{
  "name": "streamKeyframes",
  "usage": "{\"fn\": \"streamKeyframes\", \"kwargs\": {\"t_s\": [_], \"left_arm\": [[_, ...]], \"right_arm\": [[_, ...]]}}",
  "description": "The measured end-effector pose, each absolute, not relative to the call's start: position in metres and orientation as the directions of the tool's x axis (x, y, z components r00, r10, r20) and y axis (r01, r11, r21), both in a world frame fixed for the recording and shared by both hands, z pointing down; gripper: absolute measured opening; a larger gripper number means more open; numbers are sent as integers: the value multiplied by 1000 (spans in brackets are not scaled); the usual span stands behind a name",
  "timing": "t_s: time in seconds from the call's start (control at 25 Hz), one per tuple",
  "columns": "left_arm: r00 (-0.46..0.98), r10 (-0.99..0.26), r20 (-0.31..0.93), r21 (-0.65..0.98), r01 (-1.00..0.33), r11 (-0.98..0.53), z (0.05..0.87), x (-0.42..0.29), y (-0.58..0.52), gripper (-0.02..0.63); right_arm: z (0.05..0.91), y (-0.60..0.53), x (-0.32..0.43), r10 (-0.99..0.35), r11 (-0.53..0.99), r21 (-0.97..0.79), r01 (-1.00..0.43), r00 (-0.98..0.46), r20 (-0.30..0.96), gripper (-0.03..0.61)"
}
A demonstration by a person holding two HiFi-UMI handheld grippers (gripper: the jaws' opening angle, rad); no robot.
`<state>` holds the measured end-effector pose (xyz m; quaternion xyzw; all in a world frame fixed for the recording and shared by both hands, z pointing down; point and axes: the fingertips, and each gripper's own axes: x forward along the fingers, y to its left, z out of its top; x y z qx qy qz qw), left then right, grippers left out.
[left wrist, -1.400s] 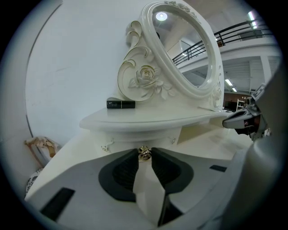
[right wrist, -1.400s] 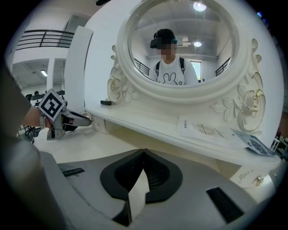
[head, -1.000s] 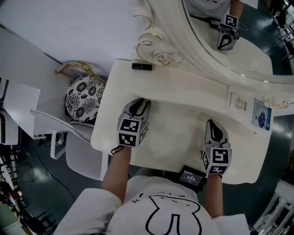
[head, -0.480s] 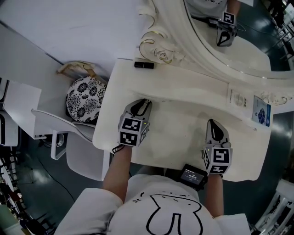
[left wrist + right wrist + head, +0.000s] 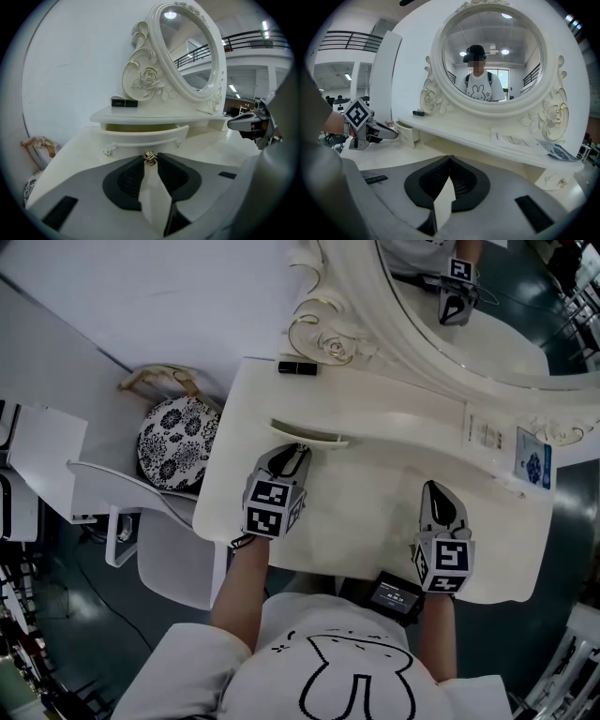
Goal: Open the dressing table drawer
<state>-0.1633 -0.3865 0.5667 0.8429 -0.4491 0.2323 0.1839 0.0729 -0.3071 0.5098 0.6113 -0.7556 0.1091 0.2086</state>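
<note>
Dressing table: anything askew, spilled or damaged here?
Nothing stands out. The drawer sits partly pulled out under the shelf, its gold knob pinched by the left gripper. A black tube and papers lie flat on the shelf; nothing looks spilled or broken.

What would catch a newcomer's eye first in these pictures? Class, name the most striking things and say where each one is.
The ornate oval mirror stands at the back of the white table. Towards the table's left, a drawer stands partly open, with the left tongs shut on its gold knob. A black-and-white flowered stool sits left of the table.
</note>
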Motion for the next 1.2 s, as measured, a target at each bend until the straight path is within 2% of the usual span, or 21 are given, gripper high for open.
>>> {"fn": "streamKeyframes", "kwargs": {"t_s": [1.2], "left_arm": [[493,-657,570,119,-841,-528,568,-173,-344,123]], "right_arm": [[495,-268,73,-896,200,97,-975,-142,420,14]]}}
